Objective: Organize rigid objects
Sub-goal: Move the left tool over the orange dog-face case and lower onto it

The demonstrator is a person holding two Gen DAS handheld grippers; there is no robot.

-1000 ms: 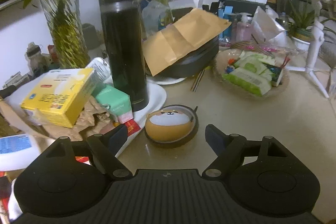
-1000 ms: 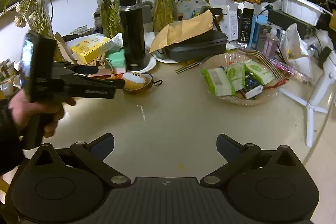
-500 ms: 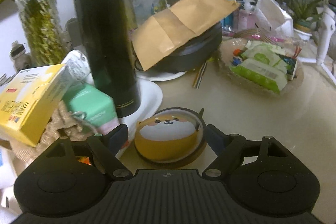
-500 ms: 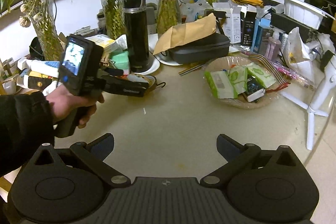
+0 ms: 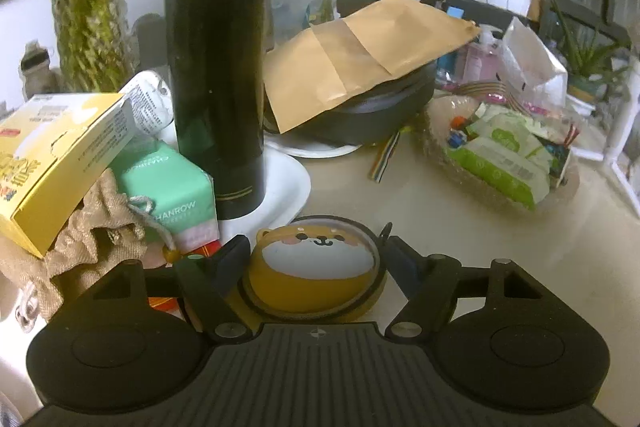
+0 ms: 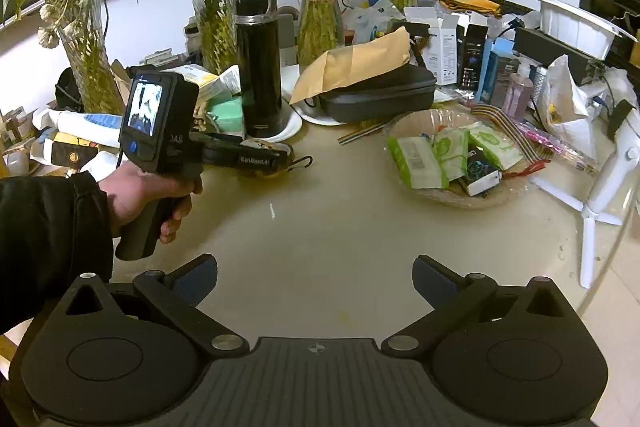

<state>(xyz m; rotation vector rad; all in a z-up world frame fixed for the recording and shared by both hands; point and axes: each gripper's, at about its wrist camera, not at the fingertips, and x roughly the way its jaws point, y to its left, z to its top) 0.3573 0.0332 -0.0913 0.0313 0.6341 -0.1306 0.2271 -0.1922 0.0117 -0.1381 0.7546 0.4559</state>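
— Where is the round dog-face case [image 5: 316, 269] sitting?

— It is lying flat on the counter [image 5: 460, 227], just in front of the white plate [image 5: 288, 187] bearing the upright black flask [image 5: 216, 75]. Being round, it is showing no long axis; the dog's face is pointing up, its chin toward the flask.

— And the left hand-held gripper [image 5: 316, 259]?

— Its jaws have just been closing around the case — whether the pads are pressing on it yet, I cannot tell.

— The right hand-held gripper [image 6: 316, 279]?

— It is hanging released and empty over bare counter.

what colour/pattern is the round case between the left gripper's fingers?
Orange-yellow round case with a white cartoon dog face; clearest in the left wrist view.
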